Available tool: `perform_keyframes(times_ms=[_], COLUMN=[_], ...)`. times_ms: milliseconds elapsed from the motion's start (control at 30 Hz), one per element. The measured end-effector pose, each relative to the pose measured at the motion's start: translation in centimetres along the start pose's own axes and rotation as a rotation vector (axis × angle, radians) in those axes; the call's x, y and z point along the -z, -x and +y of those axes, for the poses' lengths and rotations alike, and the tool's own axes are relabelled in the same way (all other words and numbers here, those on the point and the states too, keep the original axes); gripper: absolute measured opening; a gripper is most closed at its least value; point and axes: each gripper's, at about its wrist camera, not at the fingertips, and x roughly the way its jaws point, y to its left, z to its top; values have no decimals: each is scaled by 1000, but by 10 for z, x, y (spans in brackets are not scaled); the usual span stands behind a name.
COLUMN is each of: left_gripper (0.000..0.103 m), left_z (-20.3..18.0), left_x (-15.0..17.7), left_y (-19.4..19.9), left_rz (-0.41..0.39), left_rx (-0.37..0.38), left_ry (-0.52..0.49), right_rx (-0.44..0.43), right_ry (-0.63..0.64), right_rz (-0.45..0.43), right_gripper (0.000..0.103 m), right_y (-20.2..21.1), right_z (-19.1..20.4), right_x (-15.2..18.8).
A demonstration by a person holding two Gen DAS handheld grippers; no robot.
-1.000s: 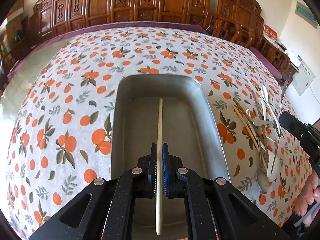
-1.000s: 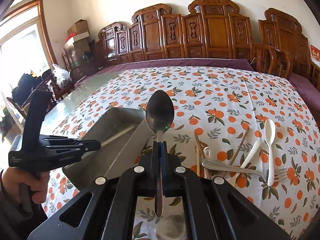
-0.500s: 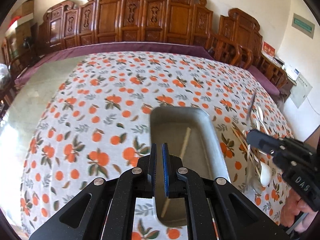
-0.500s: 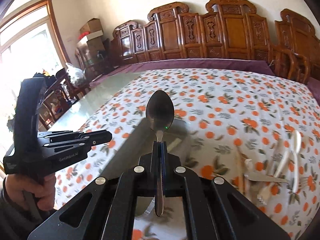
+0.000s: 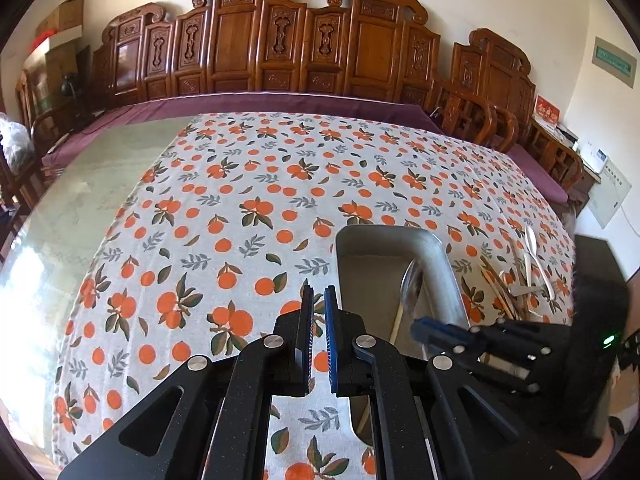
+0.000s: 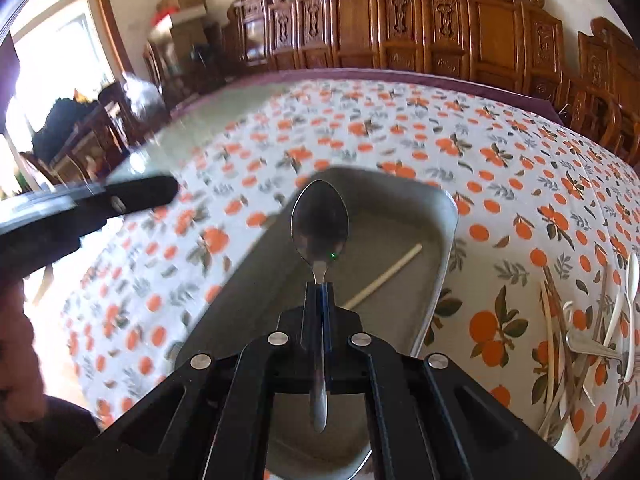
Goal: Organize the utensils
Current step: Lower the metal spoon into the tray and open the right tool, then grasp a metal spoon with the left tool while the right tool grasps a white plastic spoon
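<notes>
A grey metal tray (image 6: 446,248) sits on the orange-print tablecloth; it also shows in the left wrist view (image 5: 444,256). A pale chopstick (image 6: 384,276) lies in it. My right gripper (image 6: 319,292) is shut on a metal spoon (image 6: 319,224) and holds it over the tray, bowl forward. The spoon also shows in the left wrist view (image 5: 410,286), with the right gripper (image 5: 420,326) behind it. My left gripper (image 5: 318,292) is slightly open and empty, over the cloth left of the tray. It shows in the right wrist view (image 6: 152,192).
A pile of loose utensils lies right of the tray: chopsticks (image 6: 550,320), a metal fork (image 6: 592,348) and white plastic spoons (image 6: 630,280). It also shows in the left wrist view (image 5: 520,280). Carved wooden chairs (image 5: 280,48) line the far side.
My left gripper let go of the chopstick, which now lies in the tray, and drew back to the left. My right gripper carried the spoon left over the tray.
</notes>
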Motion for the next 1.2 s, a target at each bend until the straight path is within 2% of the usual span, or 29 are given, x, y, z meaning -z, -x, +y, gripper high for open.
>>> perform_keyframes(times_ms=[333, 500, 633, 700, 867, 1067, 1167, 1200], left_gripper=[4, 4, 6, 17, 30, 31, 51, 51], left_z=[-2, -8, -16, -23, -44, -75, -91, -95], left_x=[1, 1, 2, 2, 3, 6, 10, 11], left_y=[-1, -3, -3, -2, 1, -1, -1, -1], left_rz=[4, 6, 4, -3, -11, -4, -9, -9], left_rx=[1, 6, 13, 23, 55, 112, 129, 132], left_ry=[-4, -17, -31, -45, -78, -121, -147, -154], right_rx=[19, -3, -15, -12, 34, 144, 187, 199], right_ry=[-3, -6, 6, 3, -16, -46, -72, -85], right_rz=[52, 31, -11, -35, -88, -124, -127, -130], right_gripper=[4, 4, 4, 5, 4, 5, 4, 4], right_y=[-13, -6, 17, 33, 79, 120, 129, 132], right_z=[-9, -14, -22, -30, -67, -120, -143, -152], right_x=[6, 7, 10, 12, 22, 37, 46, 49])
